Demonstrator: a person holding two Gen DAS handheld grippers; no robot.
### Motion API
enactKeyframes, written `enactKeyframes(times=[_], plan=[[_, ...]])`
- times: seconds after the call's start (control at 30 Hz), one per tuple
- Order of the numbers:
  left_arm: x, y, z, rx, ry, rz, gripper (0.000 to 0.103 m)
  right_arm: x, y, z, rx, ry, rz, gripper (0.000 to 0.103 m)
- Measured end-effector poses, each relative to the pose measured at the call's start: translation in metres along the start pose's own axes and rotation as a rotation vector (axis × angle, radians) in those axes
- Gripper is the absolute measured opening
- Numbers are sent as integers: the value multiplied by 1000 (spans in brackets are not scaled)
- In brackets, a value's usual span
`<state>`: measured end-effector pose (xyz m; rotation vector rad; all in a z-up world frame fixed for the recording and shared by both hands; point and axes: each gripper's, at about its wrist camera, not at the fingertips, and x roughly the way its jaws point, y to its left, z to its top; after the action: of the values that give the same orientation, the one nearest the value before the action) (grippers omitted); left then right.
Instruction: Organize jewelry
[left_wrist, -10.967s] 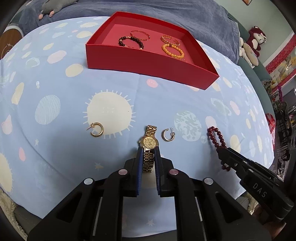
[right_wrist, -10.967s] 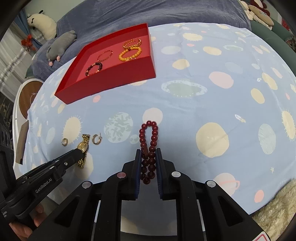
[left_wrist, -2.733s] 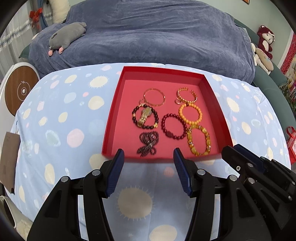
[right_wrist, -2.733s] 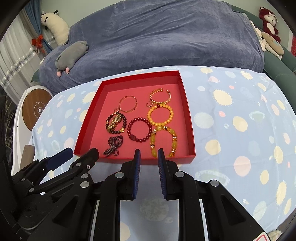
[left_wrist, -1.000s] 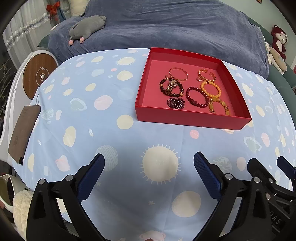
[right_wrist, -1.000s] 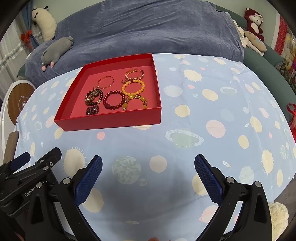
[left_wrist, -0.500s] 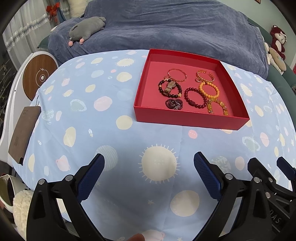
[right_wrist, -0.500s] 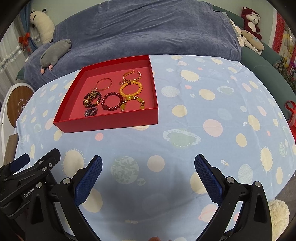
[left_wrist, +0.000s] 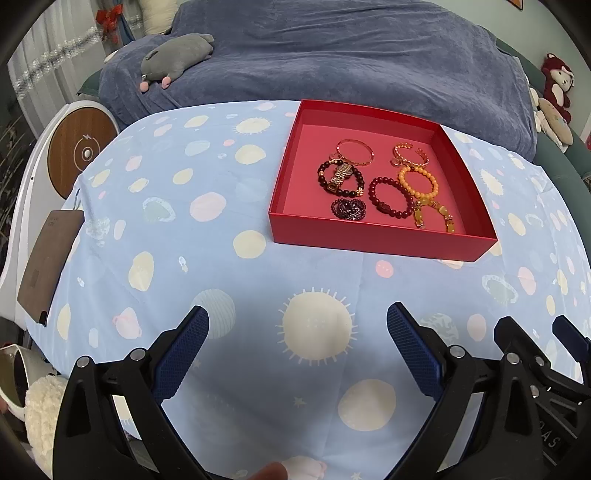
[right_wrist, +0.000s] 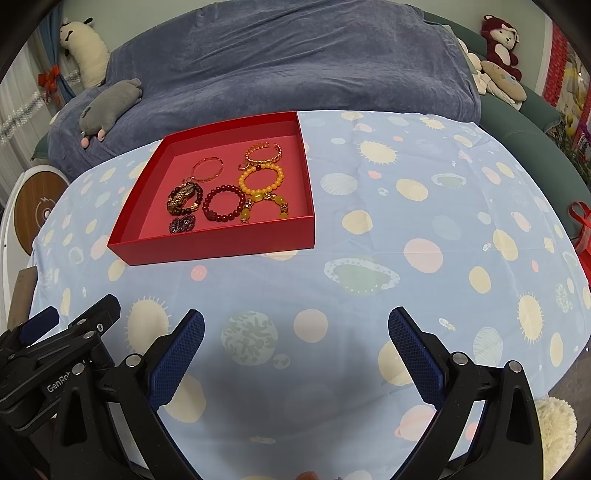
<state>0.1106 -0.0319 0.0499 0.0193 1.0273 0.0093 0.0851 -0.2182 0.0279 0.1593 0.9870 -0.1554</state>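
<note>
sofa: a big seat (left_wrist: 332, 55) under a dark blue cover runs behind the far edge of the table.
table: it wears a light blue cloth (left_wrist: 221, 258) printed with suns and planets; nothing lies on the near half but the shadow of the claws.
red tray: the red tray (left_wrist: 380, 243) stands on the far half of the table, toward the right side in the left wrist view; all the jewelry is inside it.
left claw: the left claw (left_wrist: 297, 343) hangs over the near edge of the table, its two blue fingers spread wide with nothing between them.
right claw: the right claw (right_wrist: 295, 343) hangs just beside it at the near edge, also spread wide and holding nothing.
grey plush: a grey plush animal (left_wrist: 177, 55) lies on the sofa cover, at the far left.
orange bead bracelet: the orange bead bracelet (left_wrist: 418, 181) lies in the right part of the tray; an amber bracelet (left_wrist: 432, 216) touches it on the near side.
dark red bead bracelet: the dark red bead bracelet (left_wrist: 391, 197) lies in the middle of the tray, toward its near wall.
gold watch: the gold watch (left_wrist: 340, 177) lies across a dark bead bracelet (left_wrist: 341, 179) in the left part of the tray.
thin bangles: a thin gold bangle (left_wrist: 354, 151) and an open cuff (left_wrist: 410, 153) lie toward the far wall.
dark bead heap: a small dark bead heap (left_wrist: 349, 209) sits by the near wall, left of the dark red bead bracelet.
</note>
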Motion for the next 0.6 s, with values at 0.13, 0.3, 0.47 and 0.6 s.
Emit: enactKeyframes(times=[0.13, 0.3, 0.47, 0.6], plan=[[-1, 1, 0, -7, 0, 1, 93, -2, -1, 0, 0, -1, 0, 96], [-1, 1, -1, -11, -3, 4, 93, -3, 0, 0, -1, 1, 0, 96], [-1, 2, -1, -11, -6, 7, 93, -3, 0, 0, -2, 1, 0, 96], [-1, 3, -1, -15, -7, 7, 93, -3, 1, 1, -7, -1, -2, 96]])
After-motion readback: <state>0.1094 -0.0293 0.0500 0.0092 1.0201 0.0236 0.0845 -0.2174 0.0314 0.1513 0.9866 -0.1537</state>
